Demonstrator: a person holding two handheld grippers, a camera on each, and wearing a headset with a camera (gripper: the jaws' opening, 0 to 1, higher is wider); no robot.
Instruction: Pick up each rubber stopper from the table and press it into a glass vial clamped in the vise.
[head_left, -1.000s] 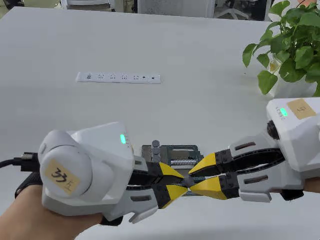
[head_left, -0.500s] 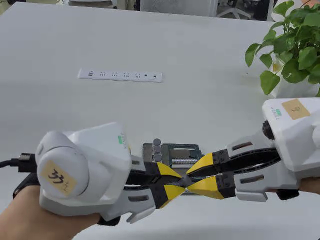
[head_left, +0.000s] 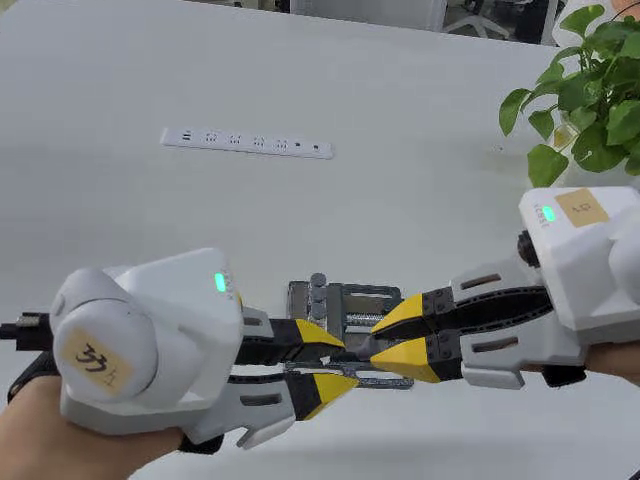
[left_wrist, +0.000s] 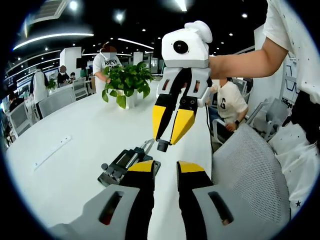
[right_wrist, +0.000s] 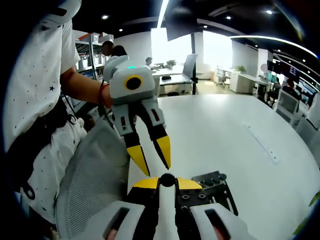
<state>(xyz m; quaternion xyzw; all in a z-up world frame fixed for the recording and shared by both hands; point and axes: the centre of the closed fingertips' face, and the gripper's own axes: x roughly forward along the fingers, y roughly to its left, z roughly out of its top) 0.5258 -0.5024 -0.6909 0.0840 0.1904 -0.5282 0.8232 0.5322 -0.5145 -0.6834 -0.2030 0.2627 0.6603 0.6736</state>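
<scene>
My right gripper (head_left: 374, 340) reaches in from the right and is shut on a small dark rubber stopper (right_wrist: 167, 179), which sits between its yellow tips. In the left gripper view that stopper (left_wrist: 162, 146) hangs at the tips of the right gripper (left_wrist: 164, 144). Facing it from the left, my left gripper (head_left: 348, 362) is open and holds nothing. Behind both sets of tips a small metal vise (head_left: 350, 298) stands on the white table. A row of vials with grey stoppers (head_left: 318, 292) stands at the vise's left end. The vise (left_wrist: 120, 167) lies just below the jaws.
A white power strip (head_left: 247, 143) lies on the far side of the table. A potted plant (head_left: 590, 100) stands at the right edge. A grey mesh chair (left_wrist: 250, 170) sits at the near side, and several people are at desks in the background.
The two grippers' tips met over the vise before; now they have drawn apart. My left gripper's jaws have opened and pulled back left. The stopper stays in the right gripper.
</scene>
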